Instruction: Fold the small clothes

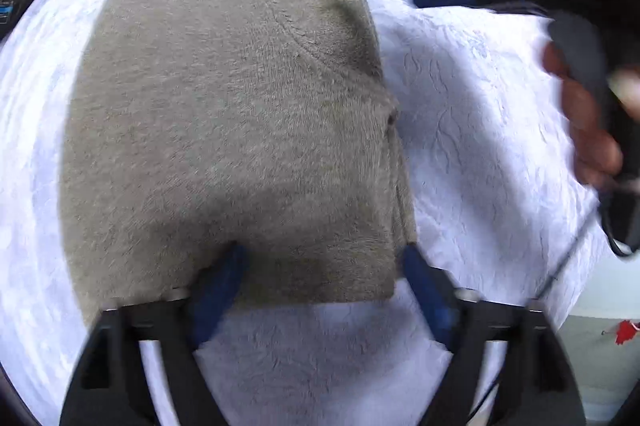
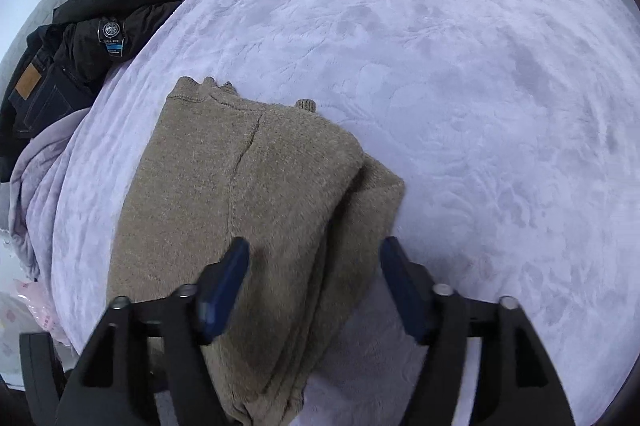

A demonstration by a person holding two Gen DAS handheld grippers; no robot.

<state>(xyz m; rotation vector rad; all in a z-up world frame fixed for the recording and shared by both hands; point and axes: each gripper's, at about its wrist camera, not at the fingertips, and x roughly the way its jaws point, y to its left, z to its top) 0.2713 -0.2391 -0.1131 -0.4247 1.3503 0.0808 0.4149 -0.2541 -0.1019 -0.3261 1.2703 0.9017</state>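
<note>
Both tools [image 1: 320,262] [image 2: 314,254] seemingly gape over folded sweater [image 1: 224,130].

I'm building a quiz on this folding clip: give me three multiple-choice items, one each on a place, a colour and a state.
1. Where do the dark clothes lie?
A. at the bed's far left edge
B. on the sweater
C. between the right gripper's fingers

2. What colour is the sweater?
A. red
B. beige-brown
C. navy

3. How is the right gripper?
A. shut on the sweater
B. shut, empty
C. open

Answers: 1 A, they sit heaped apart from the sweater; 2 B, beige-brown knit in both views; 3 C, its blue fingers stand clear of the fabric.
</note>
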